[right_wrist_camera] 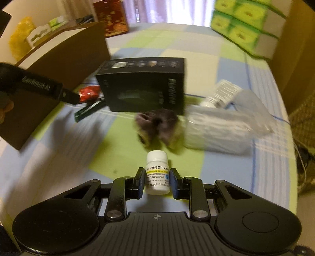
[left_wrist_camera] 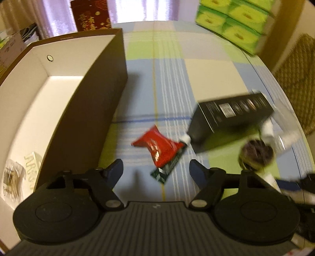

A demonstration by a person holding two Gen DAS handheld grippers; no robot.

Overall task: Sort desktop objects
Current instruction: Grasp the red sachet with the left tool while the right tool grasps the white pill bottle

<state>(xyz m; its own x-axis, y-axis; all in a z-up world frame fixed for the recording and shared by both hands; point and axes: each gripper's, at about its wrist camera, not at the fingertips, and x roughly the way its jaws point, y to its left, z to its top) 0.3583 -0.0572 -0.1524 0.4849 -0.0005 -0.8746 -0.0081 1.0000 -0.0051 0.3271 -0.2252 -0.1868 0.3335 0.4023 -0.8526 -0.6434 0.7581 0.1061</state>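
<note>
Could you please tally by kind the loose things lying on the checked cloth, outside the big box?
Red packets: 1
Black cartons: 1
White pill bottles: 2, one lying behind
Dark scrunchies: 1
Clear plastic packs: 1
Total: 6

A home: checked tablecloth, curtained window (daylight behind), stacked tissue packs

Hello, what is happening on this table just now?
A person is sorting objects with two handheld grippers. The right gripper has its jaws around a small white pill bottle. The left gripper is open above a red packet, beside the big open box.
</note>
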